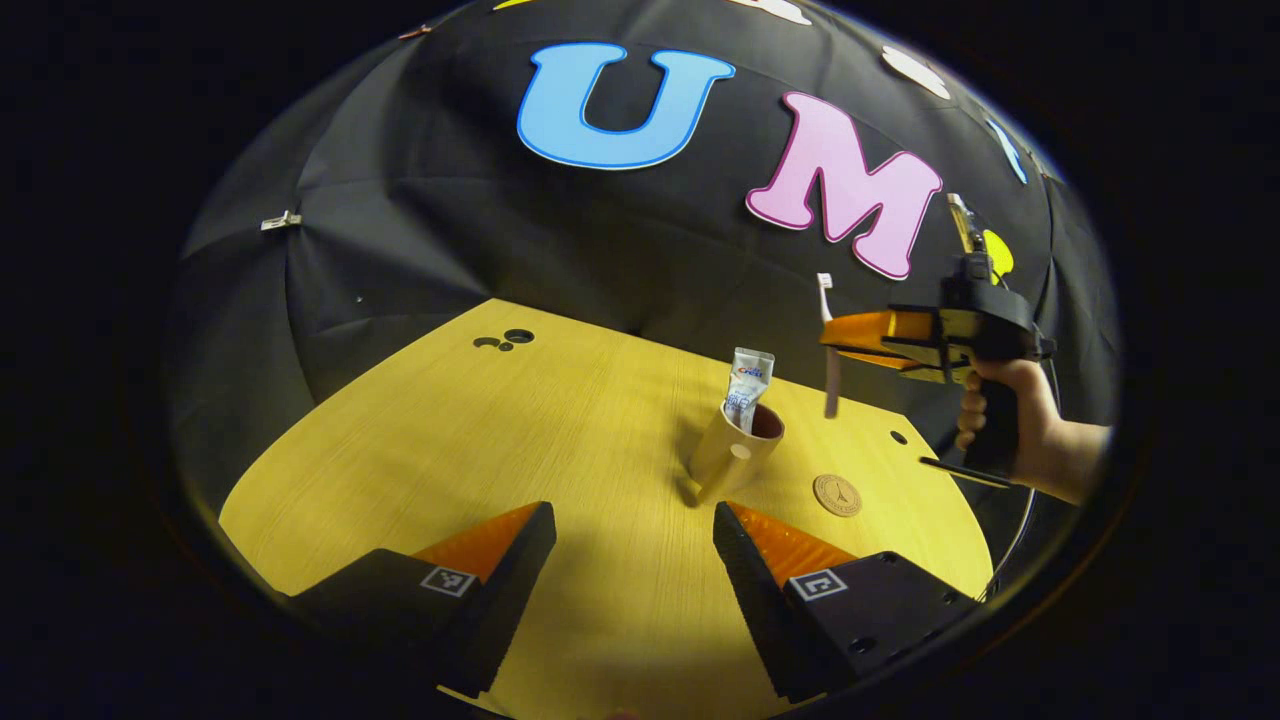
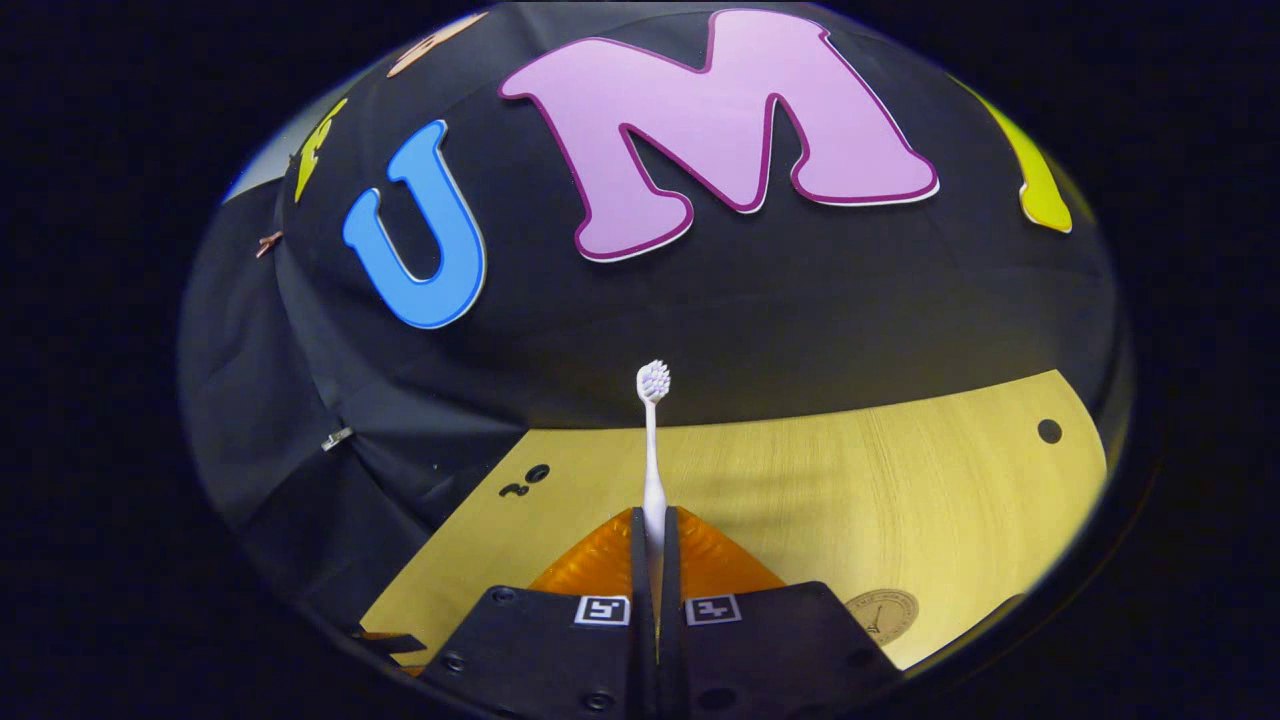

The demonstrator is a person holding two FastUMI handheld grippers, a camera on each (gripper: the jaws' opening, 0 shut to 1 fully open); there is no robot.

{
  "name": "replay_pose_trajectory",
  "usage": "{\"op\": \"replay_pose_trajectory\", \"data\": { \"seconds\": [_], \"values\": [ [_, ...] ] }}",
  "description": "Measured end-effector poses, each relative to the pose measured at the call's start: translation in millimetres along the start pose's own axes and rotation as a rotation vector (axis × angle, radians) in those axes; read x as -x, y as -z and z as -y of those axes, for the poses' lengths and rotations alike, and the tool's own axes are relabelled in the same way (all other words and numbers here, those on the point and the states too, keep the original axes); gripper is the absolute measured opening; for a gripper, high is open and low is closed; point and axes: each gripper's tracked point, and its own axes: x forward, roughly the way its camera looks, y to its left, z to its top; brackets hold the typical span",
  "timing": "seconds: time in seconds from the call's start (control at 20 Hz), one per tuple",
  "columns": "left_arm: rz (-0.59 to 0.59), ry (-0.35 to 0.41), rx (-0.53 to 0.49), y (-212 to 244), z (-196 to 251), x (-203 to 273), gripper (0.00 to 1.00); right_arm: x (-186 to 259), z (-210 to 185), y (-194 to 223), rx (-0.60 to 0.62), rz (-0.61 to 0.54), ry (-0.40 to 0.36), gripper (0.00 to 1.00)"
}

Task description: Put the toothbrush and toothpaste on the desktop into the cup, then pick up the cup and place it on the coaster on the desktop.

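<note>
Left gripper view
- Left gripper: low over the desktop, its 2 fingers spread wide apart, nothing btwn them.
- Cup: tan, stands on the wood just ahead of the fingers, looks tilted in this lens.
- Toothpaste: white tube standing in the cup, crimped end up, top half sticking out above the rim.
- Coaster: round, brown, flat on the desk just right of the cup, not touching it.
- Right gripper: up in the air, right of the cup & higher, held by a person's hand.
- Toothbrush: white, upright, clamped in that gripper; head above the fingers, handle end hanging below, off to the cup's upper right, clear of the rim.

Right gripper view
- Right gripper: 2 fingers pressed together on the toothbrush.
- Brush: handle pinched btwn them, neck rising straight up, bristle head at top against the black cloth.
- Desktop: below & beyond the fingers.
- Coaster: low right, beside the gripper body, partly cut off.
</note>
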Motion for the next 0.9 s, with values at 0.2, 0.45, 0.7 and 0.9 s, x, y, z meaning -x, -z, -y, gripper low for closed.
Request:
{"op": "replay_pose_trajectory", "data": {
  "seconds": [0.2, 0.45, 0.7, 0.9],
  "values": [
    [-0.026, 0.014, -0.012, 9.8, 4.6, -1.5, 0.98, -34.3, 4.9, 11.0, -0.021, 0.030, 0.008, 0.06],
    [-0.045, 0.025, -0.039, 17.7, 5.5, -3.8, 0.98, -51.0, 9.9, 34.8, 0.019, 0.037, 0.013, 0.05],
    [-0.065, 0.008, -0.028, 26.6, -4.1, -6.9, 0.98, -52.2, 13.7, 56.6, 0.042, 0.032, 0.008, 0.06],
    [-0.077, 0.002, -0.021, 31.3, -4.1, -12.4, 0.98, -47.9, 17.5, 68.3, 0.065, 0.025, 0.005, 0.08]
  ]
}}
